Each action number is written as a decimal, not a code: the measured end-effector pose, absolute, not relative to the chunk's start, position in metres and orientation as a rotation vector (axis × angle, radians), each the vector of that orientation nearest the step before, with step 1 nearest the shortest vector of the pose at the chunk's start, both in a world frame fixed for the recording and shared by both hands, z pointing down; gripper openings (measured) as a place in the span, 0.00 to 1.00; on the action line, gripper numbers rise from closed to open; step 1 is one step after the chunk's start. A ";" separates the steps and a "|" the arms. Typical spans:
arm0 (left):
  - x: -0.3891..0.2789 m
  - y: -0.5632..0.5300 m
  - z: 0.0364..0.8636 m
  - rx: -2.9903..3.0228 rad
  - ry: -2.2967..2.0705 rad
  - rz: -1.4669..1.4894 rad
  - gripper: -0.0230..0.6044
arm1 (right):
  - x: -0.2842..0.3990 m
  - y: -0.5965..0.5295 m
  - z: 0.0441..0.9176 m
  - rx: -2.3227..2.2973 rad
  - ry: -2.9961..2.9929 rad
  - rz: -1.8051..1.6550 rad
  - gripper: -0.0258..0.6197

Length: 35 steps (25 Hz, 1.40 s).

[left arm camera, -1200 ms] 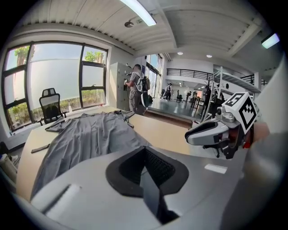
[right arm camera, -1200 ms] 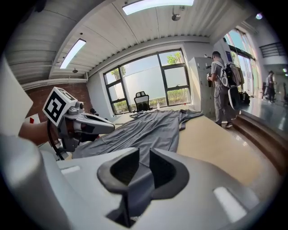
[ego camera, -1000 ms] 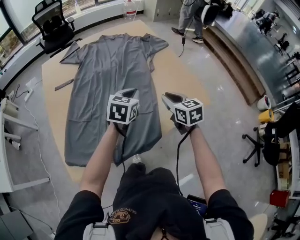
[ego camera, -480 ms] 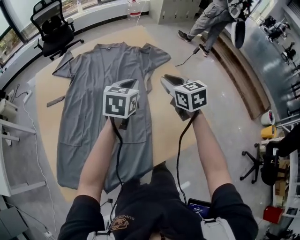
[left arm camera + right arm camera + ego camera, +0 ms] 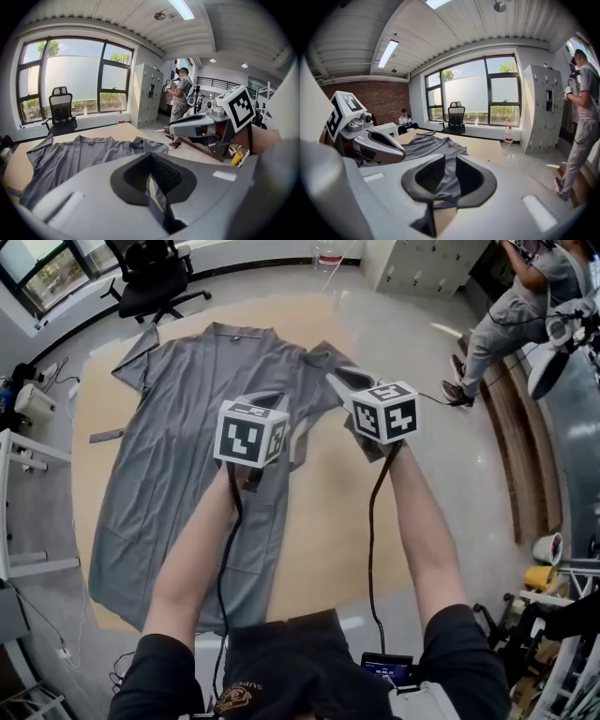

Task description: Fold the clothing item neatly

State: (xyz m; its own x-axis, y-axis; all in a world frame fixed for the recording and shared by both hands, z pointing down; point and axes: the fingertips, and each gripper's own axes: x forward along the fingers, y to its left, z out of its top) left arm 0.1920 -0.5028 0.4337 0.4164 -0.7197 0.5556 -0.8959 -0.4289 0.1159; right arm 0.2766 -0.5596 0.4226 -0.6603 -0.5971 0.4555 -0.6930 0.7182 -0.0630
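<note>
A long grey robe (image 5: pixel 187 446) lies spread flat on a tan mat (image 5: pixel 328 512), collar at the far end and sleeves out to the sides. Both grippers hang in the air above it, touching nothing. My left gripper (image 5: pixel 269 397) is over the robe's right half, its jaws shut with nothing in them. My right gripper (image 5: pixel 337 381) hovers near the robe's right sleeve, jaws apart and empty. The left gripper view has the robe (image 5: pixel 79 157) beyond the shut left gripper (image 5: pixel 151 180). Cloth of the robe (image 5: pixel 426 145) shows far off through the right gripper's (image 5: pixel 446 176) gap.
A loose grey belt strip (image 5: pixel 105 435) lies on the mat left of the robe. A black office chair (image 5: pixel 155 277) stands past the mat's far end, a water bottle (image 5: pixel 328 254) beside it. A person (image 5: pixel 525 306) stands at the far right. White shelving (image 5: pixel 19 512) borders the left.
The whole view has shifted: the robe now sits lower and further left, the far end of the mat nearer. Both grippers travelled forward over it together. Their jaws look unchanged.
</note>
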 end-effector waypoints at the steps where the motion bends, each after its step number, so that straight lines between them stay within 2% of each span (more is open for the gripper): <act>1: 0.189 -0.511 0.441 2.260 -1.396 0.622 0.05 | 0.271 -0.574 0.431 0.957 -2.516 0.315 0.15; 9: 0.164 -0.563 0.499 2.123 -1.427 0.666 0.05 | 0.236 -0.670 0.525 0.739 -2.433 0.283 0.16; 15: 0.159 -0.577 0.525 2.076 -1.417 0.650 0.05 | 0.219 -0.711 0.570 0.628 -2.373 0.252 0.23; 22: 0.159 -0.581 0.547 2.026 -1.415 0.716 0.05 | 0.212 -0.725 0.605 0.543 -2.231 0.179 0.21; 24: 0.158 -0.582 0.548 2.022 -1.413 0.722 0.05 | 0.216 -0.724 0.605 0.546 -2.214 0.197 0.11; 25: 0.158 -0.582 0.549 2.022 -1.411 0.725 0.05 | 0.219 -0.724 0.602 0.551 -2.216 0.200 0.09; 35: 0.155 -0.569 0.546 2.026 -1.412 0.748 0.05 | 0.232 -0.699 0.501 0.657 -2.470 0.364 0.09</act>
State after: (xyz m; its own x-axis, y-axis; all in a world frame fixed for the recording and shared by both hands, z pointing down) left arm 0.1553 -0.5694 0.5462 0.2917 -0.6395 0.7113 -0.9477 -0.2937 0.1245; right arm 0.2321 -0.6987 0.5015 -0.7274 -0.3749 0.5747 -0.5250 0.8434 -0.1142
